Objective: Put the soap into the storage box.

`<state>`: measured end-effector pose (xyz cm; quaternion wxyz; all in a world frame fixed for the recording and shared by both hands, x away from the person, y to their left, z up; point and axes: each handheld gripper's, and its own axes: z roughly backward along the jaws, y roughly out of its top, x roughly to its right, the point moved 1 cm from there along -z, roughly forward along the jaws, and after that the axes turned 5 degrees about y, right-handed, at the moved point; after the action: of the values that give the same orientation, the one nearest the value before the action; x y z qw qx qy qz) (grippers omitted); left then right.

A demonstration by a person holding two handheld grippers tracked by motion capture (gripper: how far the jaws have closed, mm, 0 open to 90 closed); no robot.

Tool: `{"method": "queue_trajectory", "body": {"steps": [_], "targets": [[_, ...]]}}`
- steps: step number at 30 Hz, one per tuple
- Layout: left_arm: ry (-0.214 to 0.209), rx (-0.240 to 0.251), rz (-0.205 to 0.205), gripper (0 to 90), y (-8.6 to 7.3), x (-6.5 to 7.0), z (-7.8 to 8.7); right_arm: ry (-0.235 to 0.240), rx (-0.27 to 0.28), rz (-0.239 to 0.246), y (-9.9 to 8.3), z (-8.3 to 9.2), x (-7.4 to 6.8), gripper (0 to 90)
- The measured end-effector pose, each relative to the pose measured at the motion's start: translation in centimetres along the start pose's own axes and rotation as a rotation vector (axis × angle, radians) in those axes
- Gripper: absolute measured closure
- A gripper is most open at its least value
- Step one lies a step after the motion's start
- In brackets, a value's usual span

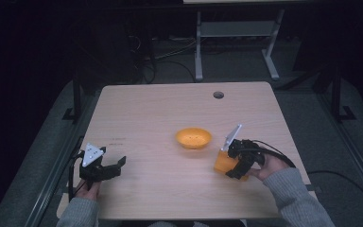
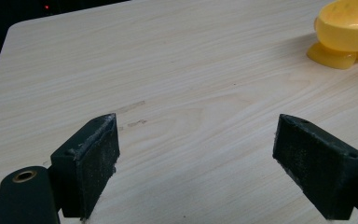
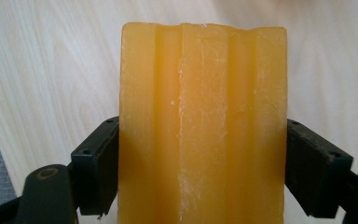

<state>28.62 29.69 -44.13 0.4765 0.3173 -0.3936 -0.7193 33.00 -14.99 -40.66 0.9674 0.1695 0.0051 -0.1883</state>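
An orange ridged block [image 3: 203, 126] sits between the jaws of my right gripper [image 3: 203, 163], which is shut on its two sides. From above, that orange block [image 1: 224, 162] and the right gripper [image 1: 234, 163] are at the table's right front, just right of a small orange bowl [image 1: 194, 137]. My left gripper [image 1: 116, 168] rests at the front left of the table, open with nothing between its fingers [image 2: 93, 161]. In the left gripper view the yellow-orange bowl [image 2: 347, 28] stands on its foot at the upper right, far from the jaws.
The light wooden table [image 1: 160, 113] has a round cable hole [image 1: 218, 94] near its far edge. A white desk frame [image 1: 236, 33] stands on the dark floor behind. Grey sleeves [image 1: 295, 198] come in from the bottom.
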Motion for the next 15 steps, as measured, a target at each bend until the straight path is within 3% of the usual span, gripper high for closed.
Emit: {"method": "queue_trajectory", "body": {"steps": [8, 15], "targets": [[-0.001, -0.005, 0.0, 13.6, 0.0, -0.2, 0.1, -0.01, -0.02, 0.043, 2.7, 0.9, 1.5, 21.2], [0.002, -0.005, 0.003, 13.6, 0.0, -0.3, 0.1, -0.011, 0.0, 0.079, 5.1, 1.8, 2.5, 21.2]]}}
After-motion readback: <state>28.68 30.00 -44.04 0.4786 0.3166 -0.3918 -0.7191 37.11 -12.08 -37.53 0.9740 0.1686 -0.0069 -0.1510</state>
